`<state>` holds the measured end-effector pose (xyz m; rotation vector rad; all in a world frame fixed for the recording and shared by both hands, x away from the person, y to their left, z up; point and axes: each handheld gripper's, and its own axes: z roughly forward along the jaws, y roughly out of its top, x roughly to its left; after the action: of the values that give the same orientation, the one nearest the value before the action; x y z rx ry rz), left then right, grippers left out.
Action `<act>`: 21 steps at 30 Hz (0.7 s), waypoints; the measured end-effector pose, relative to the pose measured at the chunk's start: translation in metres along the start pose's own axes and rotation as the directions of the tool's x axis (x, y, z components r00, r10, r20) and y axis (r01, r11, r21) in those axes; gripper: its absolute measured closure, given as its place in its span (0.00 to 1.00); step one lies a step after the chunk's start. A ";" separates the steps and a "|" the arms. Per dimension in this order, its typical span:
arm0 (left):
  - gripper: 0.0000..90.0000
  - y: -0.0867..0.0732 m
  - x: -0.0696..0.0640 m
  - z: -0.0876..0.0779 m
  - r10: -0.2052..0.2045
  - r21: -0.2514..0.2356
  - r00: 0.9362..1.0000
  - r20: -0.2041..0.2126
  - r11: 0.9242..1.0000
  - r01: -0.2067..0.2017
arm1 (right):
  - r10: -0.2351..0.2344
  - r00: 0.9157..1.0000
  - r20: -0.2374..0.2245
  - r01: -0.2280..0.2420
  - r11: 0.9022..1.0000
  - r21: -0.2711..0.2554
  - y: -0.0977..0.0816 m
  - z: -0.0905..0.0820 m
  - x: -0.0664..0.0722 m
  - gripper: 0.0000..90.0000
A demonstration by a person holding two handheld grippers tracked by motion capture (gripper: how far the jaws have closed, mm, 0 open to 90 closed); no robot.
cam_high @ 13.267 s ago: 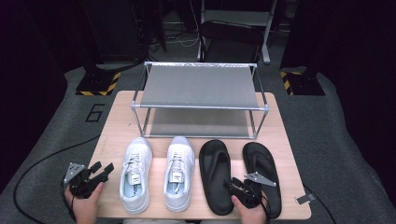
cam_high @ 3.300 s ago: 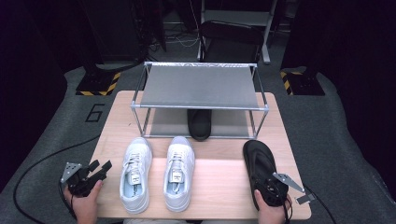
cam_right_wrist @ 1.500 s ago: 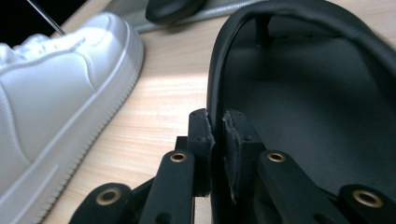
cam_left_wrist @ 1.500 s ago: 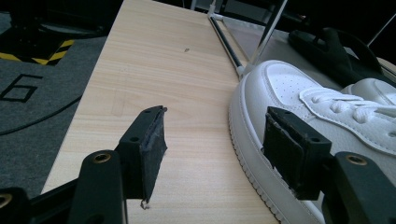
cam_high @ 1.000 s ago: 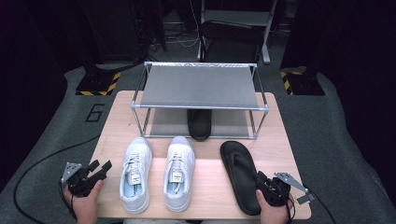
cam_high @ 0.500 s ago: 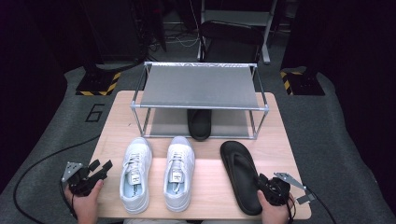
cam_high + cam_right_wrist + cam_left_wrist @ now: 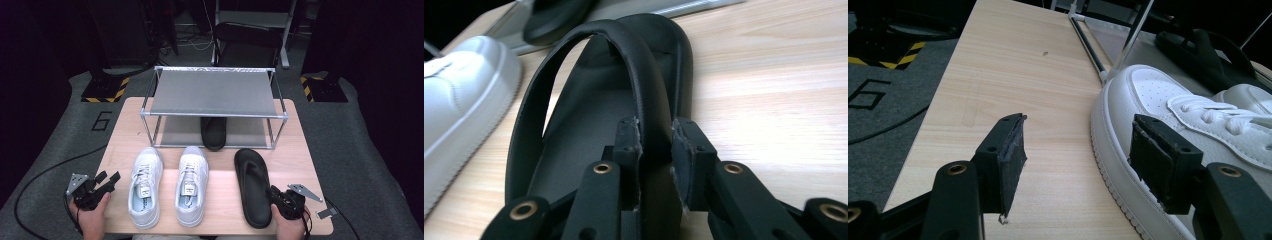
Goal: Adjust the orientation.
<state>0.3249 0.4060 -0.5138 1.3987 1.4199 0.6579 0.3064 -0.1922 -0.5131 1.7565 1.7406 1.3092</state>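
Hiding most of one black sandal [image 7: 213,132], the rack [image 7: 215,92] stands at the table's far edge (toe showing). Right gripper [image 7: 655,145] pinches the other sandal's [image 7: 254,185] strap near the front edge; left gripper [image 7: 1075,157] gapes, empty, at the front left corner.

Lab recording space: dark grey carpeted floor [image 7: 60,140] with painted "6" [image 7: 101,121], yellow-black hazard-striped bases [image 7: 105,92], trailing cables.
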 end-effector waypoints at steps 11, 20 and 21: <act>0.43 0.000 0.000 0.000 0.000 0.000 1.000 -0.003 1.000 0.000 | -0.025 0.999 -0.027 0.025 1.000 -0.008 -0.003 0.004 0.011 0.76; 0.43 0.000 0.000 -0.001 -0.001 -0.007 1.000 0.000 1.000 0.001 | 0.009 0.999 -0.039 -0.007 0.999 0.047 -0.011 -0.001 0.008 0.65; 0.43 0.000 0.000 -0.001 -0.001 -0.007 1.000 0.000 1.000 0.001 | 0.009 0.999 -0.039 -0.007 0.999 0.047 -0.011 -0.001 0.008 0.65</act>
<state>0.3238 0.4069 -0.5131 1.3922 1.4174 0.6614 0.2980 -0.1831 -0.5184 1.7757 1.8010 1.3255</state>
